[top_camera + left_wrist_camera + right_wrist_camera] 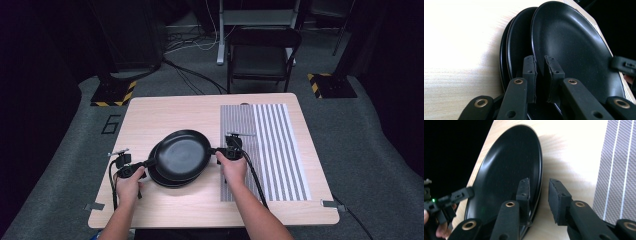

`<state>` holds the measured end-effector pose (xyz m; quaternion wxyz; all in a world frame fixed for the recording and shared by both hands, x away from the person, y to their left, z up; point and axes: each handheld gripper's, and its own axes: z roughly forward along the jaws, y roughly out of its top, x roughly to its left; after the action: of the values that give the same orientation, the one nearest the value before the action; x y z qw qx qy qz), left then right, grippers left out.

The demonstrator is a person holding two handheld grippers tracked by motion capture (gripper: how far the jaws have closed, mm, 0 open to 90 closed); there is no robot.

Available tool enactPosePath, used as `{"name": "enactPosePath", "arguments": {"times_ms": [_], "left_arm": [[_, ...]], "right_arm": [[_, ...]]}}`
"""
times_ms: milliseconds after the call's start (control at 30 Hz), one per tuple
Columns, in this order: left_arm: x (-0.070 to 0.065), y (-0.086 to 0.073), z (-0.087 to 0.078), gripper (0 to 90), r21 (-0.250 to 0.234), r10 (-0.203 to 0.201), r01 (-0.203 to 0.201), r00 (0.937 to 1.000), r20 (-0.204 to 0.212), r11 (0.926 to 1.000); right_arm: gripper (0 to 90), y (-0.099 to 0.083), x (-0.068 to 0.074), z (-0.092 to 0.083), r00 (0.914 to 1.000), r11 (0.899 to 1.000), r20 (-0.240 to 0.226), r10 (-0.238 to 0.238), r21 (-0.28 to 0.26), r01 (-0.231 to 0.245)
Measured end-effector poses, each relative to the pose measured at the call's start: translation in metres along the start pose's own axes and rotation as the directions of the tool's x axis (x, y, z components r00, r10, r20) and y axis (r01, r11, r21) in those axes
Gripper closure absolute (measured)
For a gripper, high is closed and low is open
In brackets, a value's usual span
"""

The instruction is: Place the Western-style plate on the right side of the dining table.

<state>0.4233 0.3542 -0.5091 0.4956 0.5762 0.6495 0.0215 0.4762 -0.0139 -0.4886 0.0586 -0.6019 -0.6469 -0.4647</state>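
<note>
Plates gripped from both sides near the front middle of the table (165,107).

Both forearms come in from the front edge and angle inward, wrists level, each hand wrapped around its gripper so the jaws point at each other across the stack of black plates (172,180). The left gripper (150,162) has its jaws narrow, pinched on the left rim of the top plate (182,154), which sits tilted above the plates beneath it. The right gripper (214,151) straddles the opposite rim with a visible gap beside its outer pad (559,200), so it is not clamped. To the right of the plates, a striped mat (272,150) runs from the far edge to the front edge.
</note>
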Motion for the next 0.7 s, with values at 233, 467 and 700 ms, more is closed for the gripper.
{"name": "enactPosePath", "arguments": {"times_ms": [233, 467, 700], "left_arm": [[-0.002, -0.001, 0.000, 80.4, -0.005, -0.002, 0.002, 1.0000, -0.008, 1.0000], [-0.002, -0.002, 0.000, 80.4, -0.009, -0.010, 0.010, 0.9999, -0.008, 0.9999], [-0.001, -0.006, 0.001, 77.8, 0.001, -0.019, 0.019, 0.9998, 0.002, 0.9998]], "right_arm": [[69.0, -0.022, 0.000, -0.004, 0.9976, 0.999, -0.051, 0.047, 0.022, -0.046], [75.0, -0.027, 0.003, 0.001, 0.9954, 0.996, -0.049, 0.082, 0.025, -0.081], [75.9, -0.025, 0.000, 0.003, 0.9922, 0.994, -0.068, 0.104, 0.030, -0.102]]}}
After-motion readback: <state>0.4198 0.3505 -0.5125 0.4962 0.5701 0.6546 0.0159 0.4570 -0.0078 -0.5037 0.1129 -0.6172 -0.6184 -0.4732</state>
